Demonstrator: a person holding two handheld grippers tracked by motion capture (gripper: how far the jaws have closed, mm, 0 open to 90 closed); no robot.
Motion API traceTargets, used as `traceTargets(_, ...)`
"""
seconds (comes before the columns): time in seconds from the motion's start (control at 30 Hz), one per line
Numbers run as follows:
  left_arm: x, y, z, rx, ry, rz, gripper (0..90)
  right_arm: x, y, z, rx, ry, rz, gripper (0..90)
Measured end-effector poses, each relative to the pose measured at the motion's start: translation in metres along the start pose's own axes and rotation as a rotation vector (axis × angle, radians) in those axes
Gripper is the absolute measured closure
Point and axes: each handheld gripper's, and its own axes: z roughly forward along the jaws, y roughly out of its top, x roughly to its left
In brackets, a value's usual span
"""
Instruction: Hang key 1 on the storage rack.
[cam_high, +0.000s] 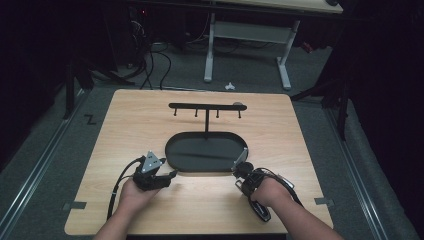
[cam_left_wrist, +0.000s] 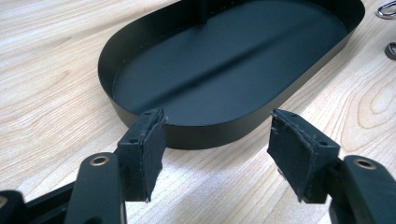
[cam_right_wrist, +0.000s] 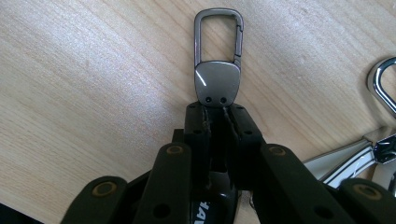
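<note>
Right gripper (cam_right_wrist: 215, 122) pinched the grey carabiner keychain (cam_right_wrist: 218, 65) at its flat end, over the wooden table (cam_right_wrist: 93, 93). Left gripper (cam_left_wrist: 215, 140) sat open and empty beside the black oval tray (cam_left_wrist: 224, 70).

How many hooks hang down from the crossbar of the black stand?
4. On the crossbar, they hang in a row: one near the left end, two either side of the post, one near the right end.
</note>
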Motion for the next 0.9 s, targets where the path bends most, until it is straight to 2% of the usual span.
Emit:
traceTargets(0.13, 0.000, 0.000, 0.000, -0.002, 0.000, -0.001, 36.8, -0.003, -0.003, 0.000, -0.021, 0.015, -0.005, 80.6)
traceTargets(0.23, 0.000, 0.000, 0.000, -0.002, 0.001, 0.000, 36.8, -0.004, -0.006, -0.002, -0.046, 0.048, 0.003, 80.6)
traceTargets(0.33, 0.000, 0.000, 0.001, -0.006, 0.003, 0.005, 36.8, -0.004, -0.009, -0.007, -0.063, 0.047, 0.006, 80.6)
traceTargets(0.4, 0.000, 0.000, 0.001, -0.006, 0.000, 0.005, 36.8, -0.008, -0.012, -0.015, -0.104, 0.081, 0.017, 80.5)
traceTargets(0.47, 0.000, -0.001, 0.001, -0.003, 0.000, 0.005, 36.8, -0.010, -0.013, -0.017, -0.115, 0.096, 0.028, 80.6)
traceTargets(0.5, -0.001, -0.001, 0.000, -0.007, -0.003, 0.006, 36.7, -0.010, -0.016, -0.022, -0.136, 0.109, 0.061, 80.5)
traceTargets(0.53, -0.001, -0.001, 0.000, -0.007, -0.003, 0.006, 36.8, -0.010, -0.016, -0.022, -0.136, 0.109, 0.061, 80.5)
traceTargets(0.57, -0.001, -0.001, 0.000, -0.008, -0.002, 0.008, 36.8, -0.012, -0.018, -0.024, -0.154, 0.109, 0.041, 80.5)
traceTargets(0.67, -0.001, -0.001, 0.000, -0.011, -0.002, 0.006, 36.8, -0.014, -0.020, -0.029, -0.160, 0.109, 0.043, 80.5)
traceTargets(0.73, -0.001, -0.003, -0.001, -0.020, -0.015, -0.014, 36.8, -0.013, -0.022, -0.037, -0.166, 0.099, 0.028, 80.5)
traceTargets(0.8, -0.001, -0.003, -0.001, -0.020, -0.015, -0.014, 36.9, -0.011, -0.022, -0.042, -0.164, 0.095, 0.022, 80.5)
traceTargets(0.9, -0.003, -0.003, -0.002, -0.020, 0.002, 0.003, 36.8, -0.009, -0.025, -0.054, -0.192, 0.090, 0.012, 80.4)
